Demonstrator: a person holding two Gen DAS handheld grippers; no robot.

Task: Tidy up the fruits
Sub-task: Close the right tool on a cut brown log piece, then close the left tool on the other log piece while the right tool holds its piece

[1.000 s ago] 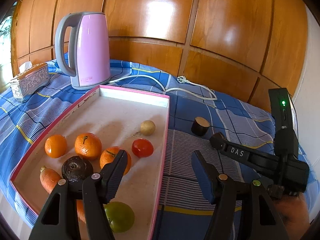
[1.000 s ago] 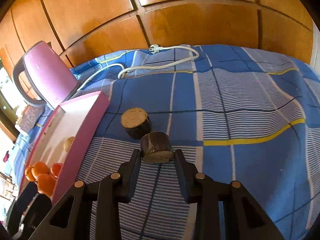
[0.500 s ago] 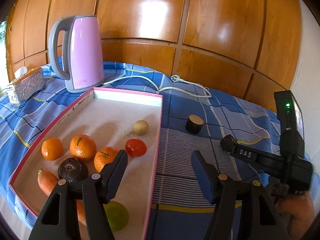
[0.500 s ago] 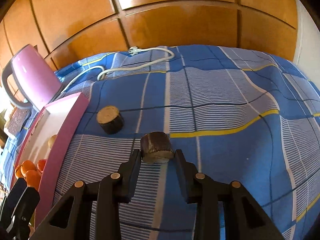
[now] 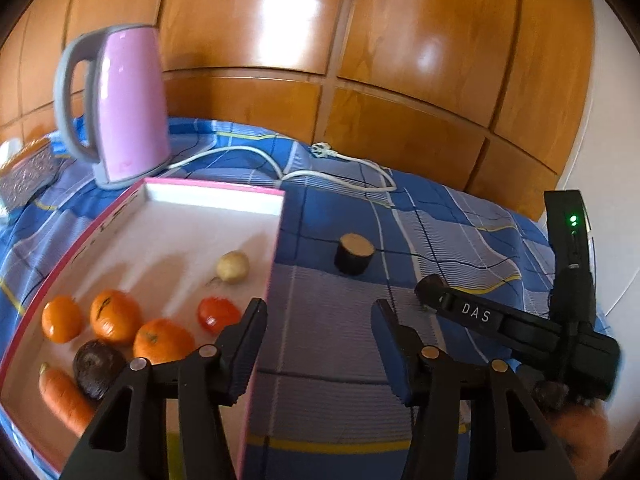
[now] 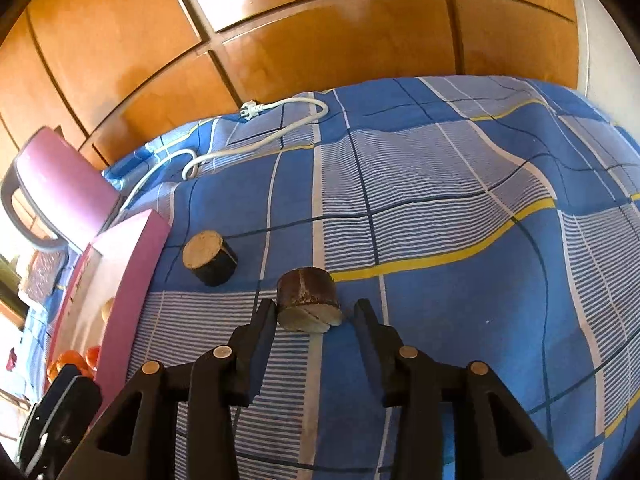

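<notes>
Brown cylinder [image 6: 309, 300] between opening right tongs [image 6: 316, 320].

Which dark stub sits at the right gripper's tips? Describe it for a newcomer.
On the blue plaid cloth, right of the pink tray, lie two dark stubs. It is the nearer stub, on its side between the right gripper fingers; the farther stub stands upright.

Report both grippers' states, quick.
Left gripper: open, holding nothing, jaws just been closing.
Right gripper: open, jaws just opened; the brown stub sits between them, released.
</notes>
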